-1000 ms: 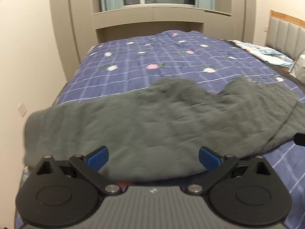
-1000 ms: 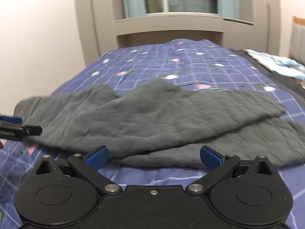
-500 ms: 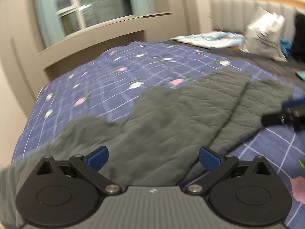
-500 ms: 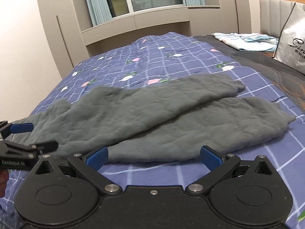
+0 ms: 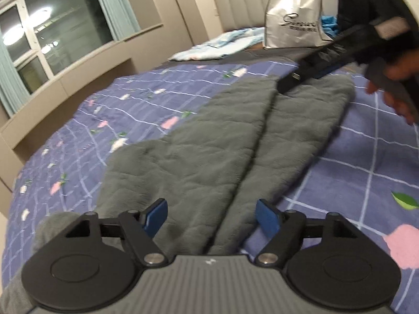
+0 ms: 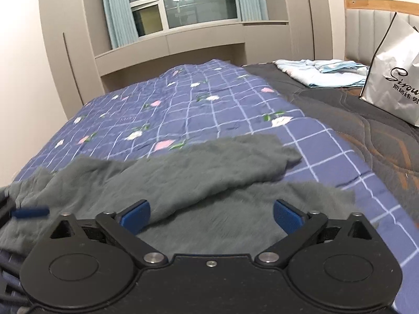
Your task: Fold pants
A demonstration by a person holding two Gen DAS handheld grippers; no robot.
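Observation:
Grey fleece pants (image 5: 209, 151) lie flat on the blue checked bedspread (image 5: 110, 110), both legs side by side, running away from the left gripper. My left gripper (image 5: 212, 218) is open and empty, just above the waist end. My right gripper (image 6: 210, 214) is open and empty over the leg ends (image 6: 235, 167). The right gripper also shows in the left wrist view (image 5: 327, 65), hovering over the far leg cuffs. A blurred blue fingertip (image 6: 30, 212) of the left gripper shows in the right wrist view.
A white shopping bag (image 5: 293, 18) stands by the padded headboard (image 5: 243, 5). Light blue bedding (image 6: 322, 74) lies on a dark quilt (image 6: 366, 130). Beige cabinets and a window (image 6: 183, 2) lie beyond the bed's far edge.
Both grippers have moved apart along the pants: the left wrist view swung right to look down the legs, and the right gripper moved right over the cuffs. Both stay open.

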